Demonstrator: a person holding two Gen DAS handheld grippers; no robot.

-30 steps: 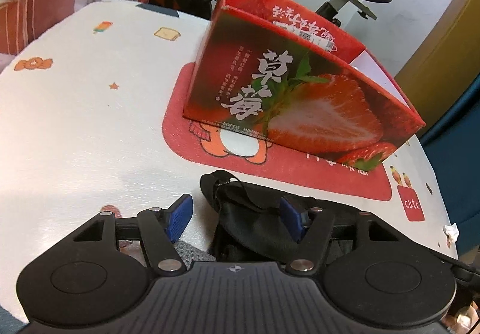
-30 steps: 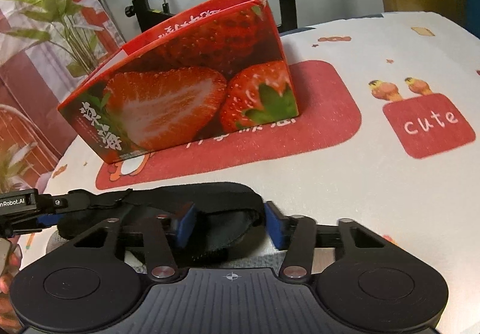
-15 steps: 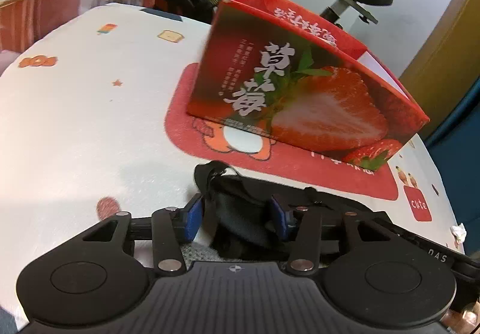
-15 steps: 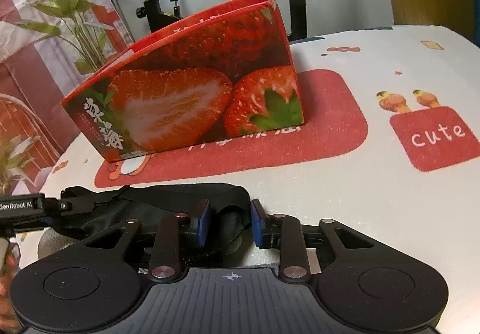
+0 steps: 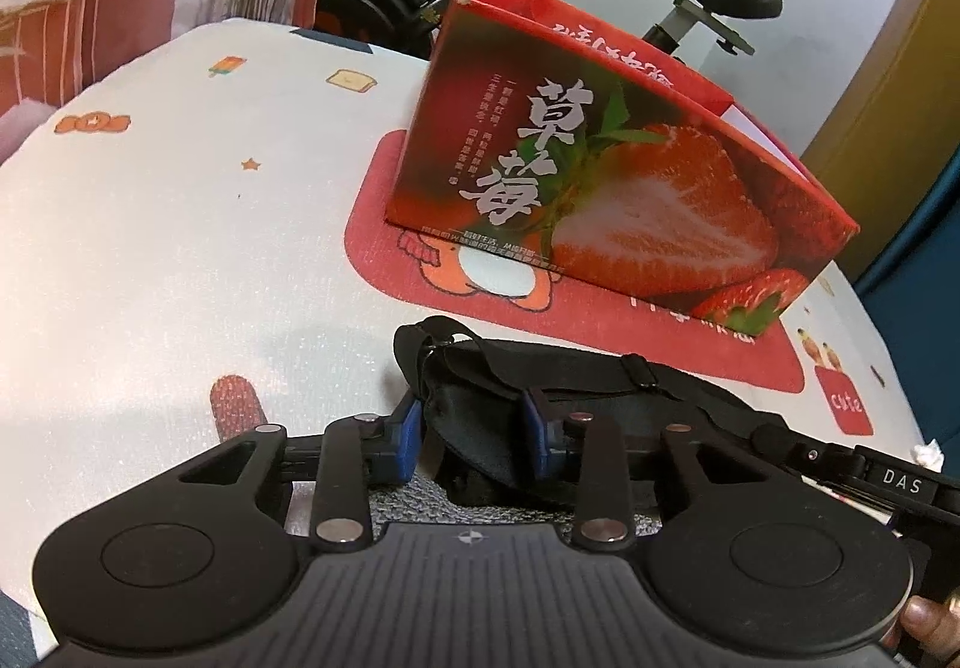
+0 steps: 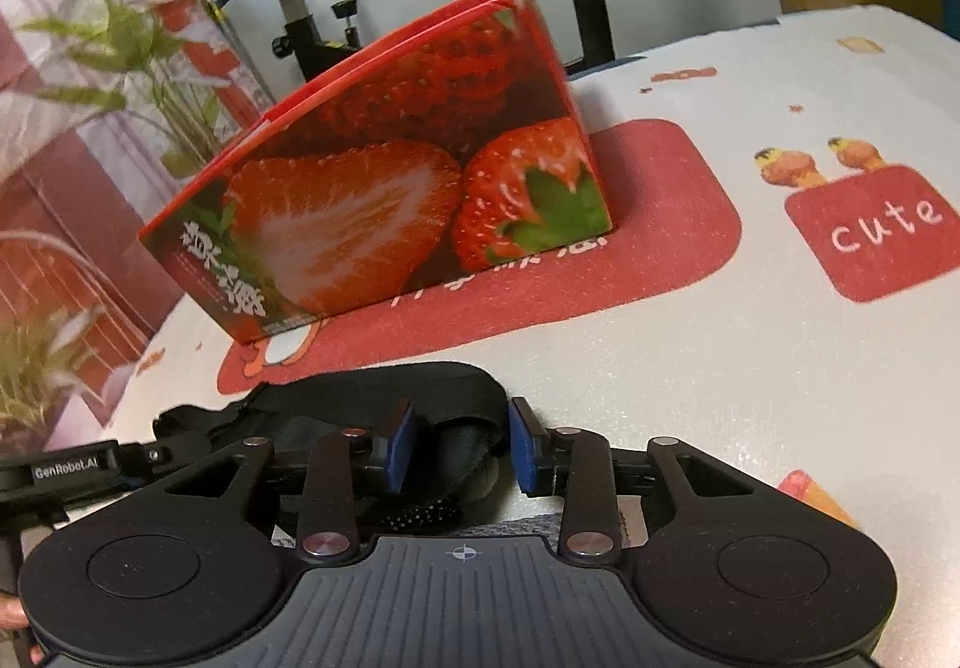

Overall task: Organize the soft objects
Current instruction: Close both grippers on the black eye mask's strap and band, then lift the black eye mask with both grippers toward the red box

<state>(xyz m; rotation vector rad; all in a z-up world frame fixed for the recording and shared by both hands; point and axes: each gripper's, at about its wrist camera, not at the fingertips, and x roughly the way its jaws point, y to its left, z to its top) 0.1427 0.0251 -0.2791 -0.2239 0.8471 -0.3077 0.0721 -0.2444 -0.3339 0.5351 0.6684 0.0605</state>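
Cartoon tablecloth [image 5: 180, 248], strawberry box [image 5: 600, 200] beyond black eye mask [image 5: 480, 404], exercise bike [image 5: 708, 8] behind

Can't see inside the strawberry box [image 5: 600, 188], only outer walls from both wrist views. Near part of the black sleep mask [image 5: 480, 422] tucked behind the left gripper [image 5: 474, 428] body, so no telling how it folds. Small print on the box too tiny to read. Plant [image 6: 120, 56] at the right view's edge blurred, cut off
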